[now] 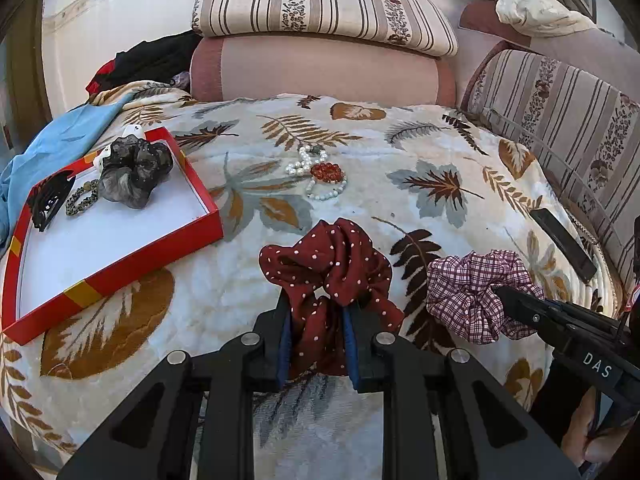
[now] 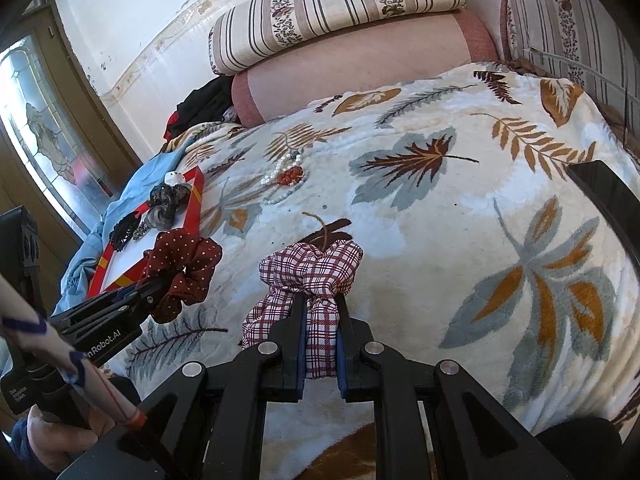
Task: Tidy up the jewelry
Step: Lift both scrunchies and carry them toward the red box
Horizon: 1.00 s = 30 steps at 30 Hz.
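Two scrunchies in play, both soft, light, floppy fabric; a pinch on a bunched fold holds fine, prob no slip. Left gripper (image 1: 320, 312) fingers clamped on dark red polka-dot scrunchie (image 1: 332, 264), near centre of leaf-print blanket (image 1: 400, 152). Right gripper (image 2: 322, 320) fingers clamped on red/white plaid scrunchie (image 2: 312, 268), to its right. Red tray (image 1: 120, 264) w/ white floor sits far left, holds grey scrunchie (image 1: 134, 172). Bead bracelets (image 1: 320, 172) loose beyond, fiddly, need rim pinch.

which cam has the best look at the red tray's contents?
Left wrist. The red tray sits close and open-faced, showing the grey scrunchie, black hair claw and beaded bracelet. In the right wrist view it is small, edge-on and partly hidden by the polka-dot scrunchie.
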{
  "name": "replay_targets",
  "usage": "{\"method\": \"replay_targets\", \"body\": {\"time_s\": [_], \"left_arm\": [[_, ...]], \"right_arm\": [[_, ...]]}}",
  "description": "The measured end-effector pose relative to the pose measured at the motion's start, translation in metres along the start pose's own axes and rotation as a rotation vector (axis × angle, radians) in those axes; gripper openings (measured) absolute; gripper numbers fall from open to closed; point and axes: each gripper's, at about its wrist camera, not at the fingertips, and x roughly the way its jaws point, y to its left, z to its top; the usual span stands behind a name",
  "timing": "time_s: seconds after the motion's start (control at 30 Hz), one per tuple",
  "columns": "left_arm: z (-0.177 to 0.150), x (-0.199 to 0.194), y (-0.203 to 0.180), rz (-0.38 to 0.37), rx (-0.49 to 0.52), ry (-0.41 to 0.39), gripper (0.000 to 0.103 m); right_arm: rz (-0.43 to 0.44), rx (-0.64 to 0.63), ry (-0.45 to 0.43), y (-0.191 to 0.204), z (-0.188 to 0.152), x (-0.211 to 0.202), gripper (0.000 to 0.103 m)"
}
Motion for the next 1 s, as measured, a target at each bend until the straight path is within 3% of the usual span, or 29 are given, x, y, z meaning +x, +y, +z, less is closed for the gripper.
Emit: {"method": "replay_targets", "body": {"time_s": [1.0], "left_arm": [[0.005,-0.006,0.019,0.029,-0.048,-0.011,0.021]], "right_arm": [[0.014,-0.009,0.002,0.013,0.009,0.000,0.013]]}}
